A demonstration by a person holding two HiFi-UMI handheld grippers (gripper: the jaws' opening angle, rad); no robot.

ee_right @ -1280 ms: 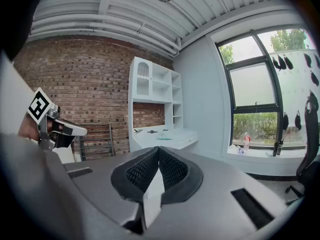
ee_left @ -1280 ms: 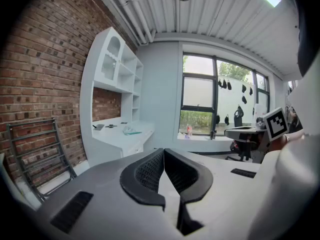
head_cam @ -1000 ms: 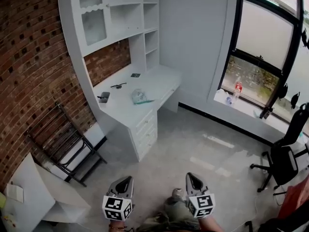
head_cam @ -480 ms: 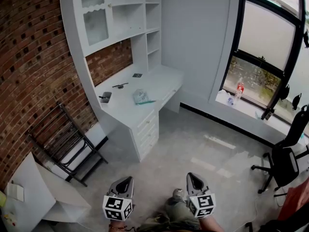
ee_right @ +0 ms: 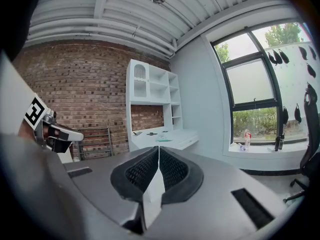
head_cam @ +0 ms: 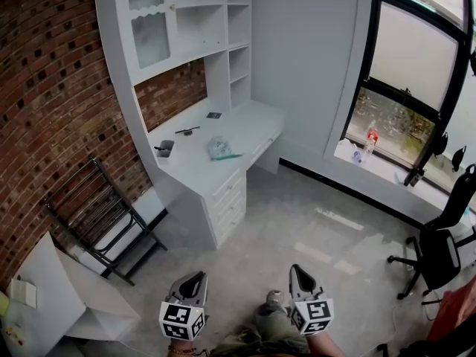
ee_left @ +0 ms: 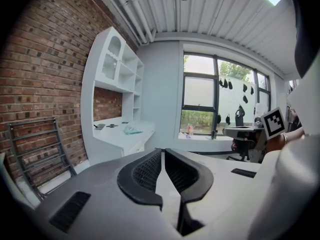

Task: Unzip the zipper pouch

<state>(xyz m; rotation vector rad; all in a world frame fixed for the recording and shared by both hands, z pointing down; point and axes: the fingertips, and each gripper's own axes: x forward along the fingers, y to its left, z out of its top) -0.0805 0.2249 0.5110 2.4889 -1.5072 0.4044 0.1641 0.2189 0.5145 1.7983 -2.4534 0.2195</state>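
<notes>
The zipper pouch (head_cam: 218, 149), clear with a teal edge, lies on the white desk (head_cam: 245, 129) across the room; it shows small in the left gripper view (ee_left: 133, 130) and in the right gripper view (ee_right: 162, 140). Both grippers are held low at the bottom of the head view, far from the desk. My left gripper (head_cam: 195, 280) (ee_left: 163, 150) is shut with nothing between its jaws. My right gripper (head_cam: 297, 271) (ee_right: 158, 147) is also shut and empty. The two point roughly toward the desk.
A small grey tray (head_cam: 165, 149) and dark small items lie on the desk. A black folding rack (head_cam: 97, 222) leans on the brick wall. A white panel (head_cam: 67, 296) lies at lower left. An office chair (head_cam: 439, 244) stands right, and bottles (head_cam: 368, 138) stand on the sill.
The head view has drifted a little, so the desk sits slightly further right in the picture. Both grippers stay where they were, still shut.
</notes>
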